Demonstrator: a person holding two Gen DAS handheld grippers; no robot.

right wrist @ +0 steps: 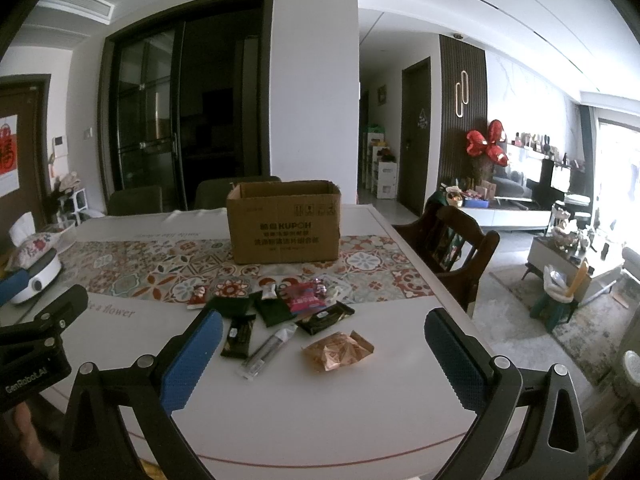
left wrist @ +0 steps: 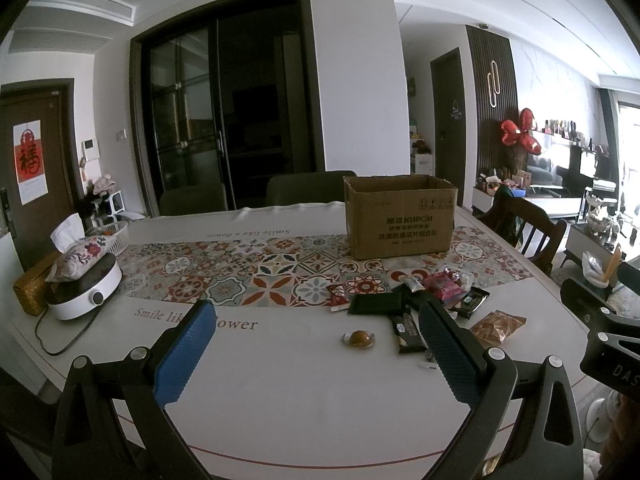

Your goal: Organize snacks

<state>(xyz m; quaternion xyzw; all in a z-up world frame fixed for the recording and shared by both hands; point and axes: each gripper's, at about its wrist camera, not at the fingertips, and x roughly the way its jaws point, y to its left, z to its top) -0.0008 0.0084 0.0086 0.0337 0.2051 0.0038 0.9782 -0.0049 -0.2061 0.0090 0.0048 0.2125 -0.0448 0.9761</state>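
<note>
Right wrist view shows the right gripper (right wrist: 320,344) and left gripper (left wrist: 316,336) both spread wide and empty above the table (right wrist: 320,420), likely poised to carry the snack pile (right wrist: 280,312) into the cardboard box (right wrist: 284,224) at twelve o'clock.

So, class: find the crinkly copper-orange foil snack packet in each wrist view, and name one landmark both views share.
Left wrist view: crinkly copper-orange foil snack packet lies right of centre, beyond the right blue finger.
Right wrist view: the packet lies near centre, between the fingers.
Shared landmark: open brown cardboard box on the patterned runner behind the snacks.
</note>
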